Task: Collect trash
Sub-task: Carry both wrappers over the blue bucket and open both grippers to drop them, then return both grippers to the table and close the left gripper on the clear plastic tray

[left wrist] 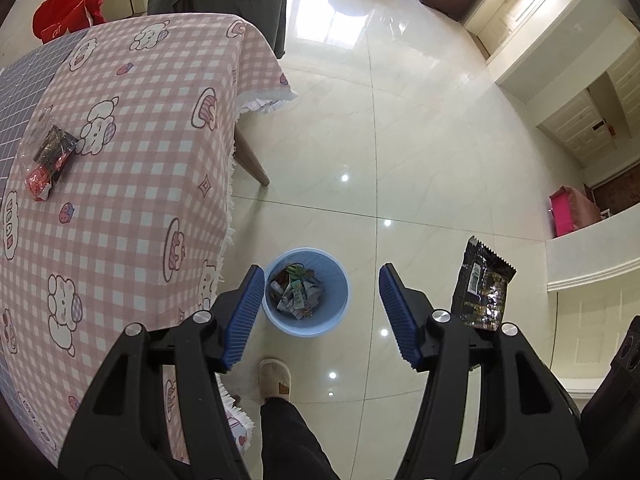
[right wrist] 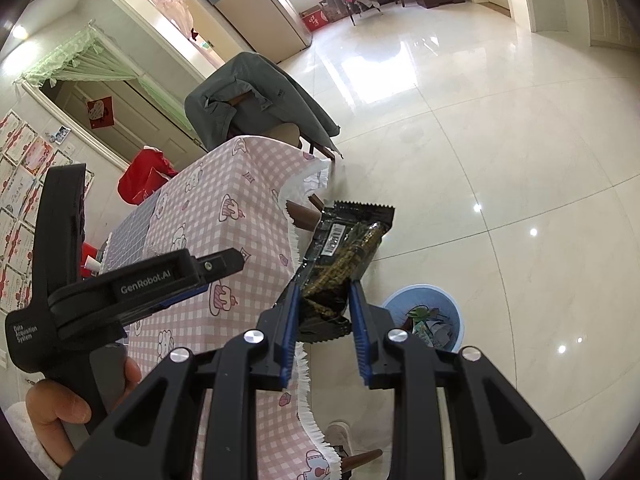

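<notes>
My right gripper [right wrist: 323, 292] is shut on a black and gold snack wrapper [right wrist: 348, 240] and holds it in the air beside the table edge, left of a light blue trash bin [right wrist: 454, 312]. The same wrapper [left wrist: 482, 284] shows at the right of the left wrist view. My left gripper [left wrist: 322, 284] is open and empty, high above the bin [left wrist: 306, 320], which holds several scraps. A clear bag with black and red wrappers [left wrist: 46, 156] lies on the pink checked tablecloth [left wrist: 152, 168]. My left gripper [right wrist: 224, 266] also shows over the table in the right wrist view.
A chair draped with a grey jacket [right wrist: 256, 96] stands at the table's far end. A red bag [left wrist: 68, 8] sits behind the table. My slippered foot [left wrist: 274, 380] stands by the bin. A wooden table leg [left wrist: 252, 160] slants onto the glossy tiled floor [left wrist: 420, 140].
</notes>
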The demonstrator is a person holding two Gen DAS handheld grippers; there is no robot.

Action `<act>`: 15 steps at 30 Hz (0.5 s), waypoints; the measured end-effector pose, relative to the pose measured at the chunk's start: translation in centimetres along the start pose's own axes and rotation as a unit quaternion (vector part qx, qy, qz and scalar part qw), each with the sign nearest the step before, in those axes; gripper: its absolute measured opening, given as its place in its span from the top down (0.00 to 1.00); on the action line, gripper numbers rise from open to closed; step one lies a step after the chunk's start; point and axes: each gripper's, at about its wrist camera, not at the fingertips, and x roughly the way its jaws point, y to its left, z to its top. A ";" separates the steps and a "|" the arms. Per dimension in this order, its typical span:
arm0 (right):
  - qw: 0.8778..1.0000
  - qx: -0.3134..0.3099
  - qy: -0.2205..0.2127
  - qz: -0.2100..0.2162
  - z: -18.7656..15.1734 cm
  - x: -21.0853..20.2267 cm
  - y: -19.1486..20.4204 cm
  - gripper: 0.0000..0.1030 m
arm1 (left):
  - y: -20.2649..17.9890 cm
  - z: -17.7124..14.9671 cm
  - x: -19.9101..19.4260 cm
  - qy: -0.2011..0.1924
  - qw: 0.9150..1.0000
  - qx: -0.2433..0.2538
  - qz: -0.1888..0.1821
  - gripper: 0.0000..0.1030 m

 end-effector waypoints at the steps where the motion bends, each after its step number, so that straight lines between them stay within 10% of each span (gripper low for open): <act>1: 1.000 -0.001 0.000 0.000 0.0 0.0 0.0 0.76 | 0.1 -0.1 -0.1 0.000 1.000 0.000 0.000 0.42; 15: 1.000 -0.008 -0.011 -0.003 0.7 0.6 0.6 0.72 | 0.8 -0.3 -0.9 0.001 1.000 0.001 0.015 0.41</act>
